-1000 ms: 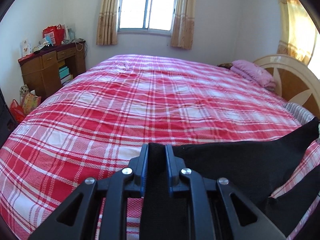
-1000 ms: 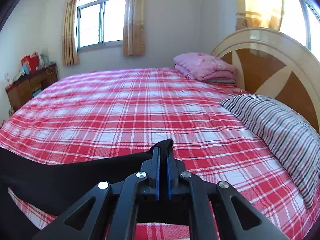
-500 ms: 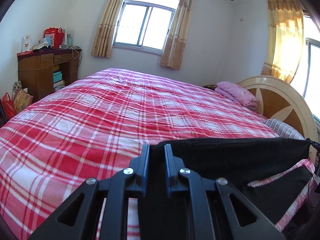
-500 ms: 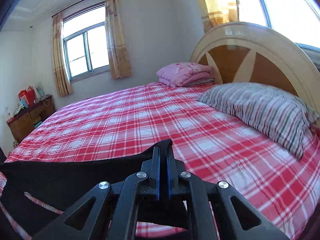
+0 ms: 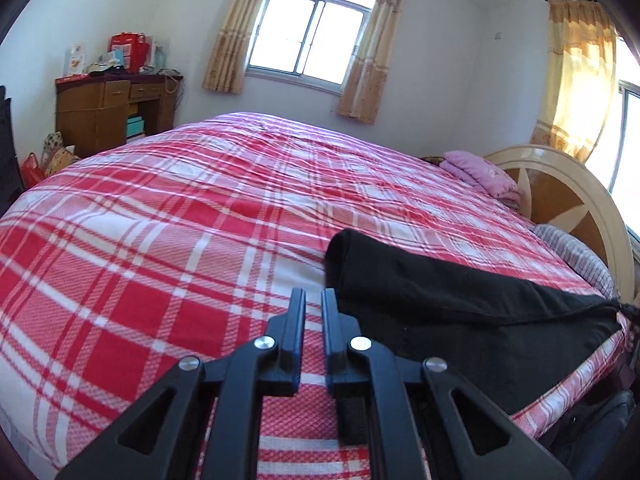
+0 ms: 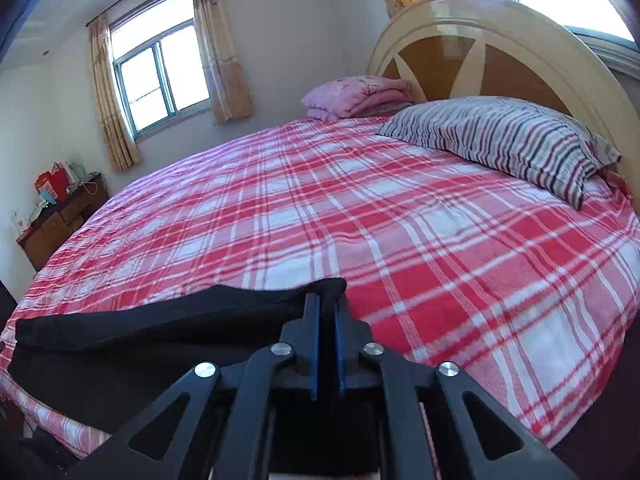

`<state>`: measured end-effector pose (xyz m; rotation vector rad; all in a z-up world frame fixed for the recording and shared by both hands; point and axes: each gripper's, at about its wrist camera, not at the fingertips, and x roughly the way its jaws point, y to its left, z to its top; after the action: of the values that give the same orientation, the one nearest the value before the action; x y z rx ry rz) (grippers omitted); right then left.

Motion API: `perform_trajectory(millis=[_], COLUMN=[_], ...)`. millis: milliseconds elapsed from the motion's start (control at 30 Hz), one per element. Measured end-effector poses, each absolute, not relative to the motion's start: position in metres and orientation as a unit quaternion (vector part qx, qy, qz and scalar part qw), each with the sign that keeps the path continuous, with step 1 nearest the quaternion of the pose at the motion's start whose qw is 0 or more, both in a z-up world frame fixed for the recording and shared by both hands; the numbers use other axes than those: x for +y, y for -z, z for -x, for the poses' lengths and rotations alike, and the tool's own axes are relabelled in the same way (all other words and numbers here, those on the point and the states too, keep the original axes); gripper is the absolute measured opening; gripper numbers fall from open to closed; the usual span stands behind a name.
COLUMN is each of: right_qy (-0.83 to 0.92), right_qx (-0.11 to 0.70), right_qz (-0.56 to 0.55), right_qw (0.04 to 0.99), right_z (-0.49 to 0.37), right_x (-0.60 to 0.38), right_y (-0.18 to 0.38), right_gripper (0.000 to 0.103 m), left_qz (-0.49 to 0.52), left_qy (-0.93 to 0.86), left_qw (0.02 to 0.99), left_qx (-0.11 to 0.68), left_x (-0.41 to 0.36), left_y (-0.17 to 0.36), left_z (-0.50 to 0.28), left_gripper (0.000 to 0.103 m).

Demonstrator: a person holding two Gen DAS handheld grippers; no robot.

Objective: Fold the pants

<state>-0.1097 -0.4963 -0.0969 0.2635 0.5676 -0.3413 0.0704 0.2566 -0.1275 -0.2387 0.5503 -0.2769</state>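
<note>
In the left wrist view, the left gripper is seen with its jaws just closed further to a narrow gap with nothing between them. The black pants are laid folded on the plaid bed, just beside its right finger. In the right wrist view, the right gripper is seen with its jaws just parted slightly, a corner of the pants lying at its tips on the bed.

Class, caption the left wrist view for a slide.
Empty left gripper, jaws just closing, beside black pants on red plaid bed.
</note>
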Motion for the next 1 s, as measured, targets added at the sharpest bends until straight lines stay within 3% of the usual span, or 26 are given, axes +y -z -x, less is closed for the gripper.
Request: perform_trajectory(millis=[33,67,100,133,167,300,367,433,500,633,733,800,1000], right_qy=[0.176,0.185,0.194,0.196,0.194,0.183,0.179,0.176,0.183,0.209,0.239,0.24,0.213], right_qx=[0.277,0.274,0.271,0.264,0.258,0.249,0.254,0.25,0.244,0.217,0.216,0.219,0.219], right_qz=[-0.124,-0.118,-0.115,-0.116,-0.117,-0.106,-0.1,-0.102,-0.113,-0.176,-0.23,-0.258,-0.253], right_qw=[0.937,0.936,0.936,0.937,0.939,0.945,0.945,0.947,0.946,0.937,0.918,0.91,0.918], right_z=[0.113,0.116,0.12,0.124,0.126,0.125,0.119,0.116,0.118,0.133,0.144,0.149,0.143], right_x=[-0.496,-0.494,-0.493,-0.492,-0.49,-0.477,-0.47,-0.467,-0.47,-0.494,-0.522,-0.534,-0.526], right_y=[0.097,0.096,0.094,0.092,0.09,0.084,0.085,0.087,0.089,0.094,0.101,0.105,0.096], right_gripper=[0.025,0.032,0.049,0.058,0.058,0.058,0.058,0.058,0.058,0.058,0.058,0.058,0.058], left_qz=[0.128,0.14,0.145,0.149,0.153,0.125,0.106,0.1,0.097,0.06,0.057,0.063,0.04], left_qy=[0.139,0.138,0.135,0.133,0.136,0.15,0.151,0.153,0.158,0.139,0.124,0.12,0.11], left_qw=[0.944,0.941,0.94,0.94,0.938,0.935,0.932,0.925,0.914,0.912,0.911,0.909,0.917], left_qx=[0.271,0.275,0.277,0.278,0.279,0.297,0.313,0.334,0.361,0.382,0.389,0.394,0.382], left_x=[0.259,0.26,0.26,0.259,0.256,0.232,0.219,0.207,0.199,0.187,0.191,0.195,0.19], left_y=[0.127,0.124,0.122,0.12,0.119,0.118,0.121,0.127,0.136,0.142,0.138,0.136,0.12], left_z=[-0.071,-0.074,-0.076,-0.078,-0.08,-0.097,-0.111,-0.128,-0.138,-0.144,-0.142,-0.14,-0.132], left_gripper=[0.015,0.028,0.053,0.065,0.081,0.081,0.078,0.066,0.043,0.035,0.017,0.011,0.009])
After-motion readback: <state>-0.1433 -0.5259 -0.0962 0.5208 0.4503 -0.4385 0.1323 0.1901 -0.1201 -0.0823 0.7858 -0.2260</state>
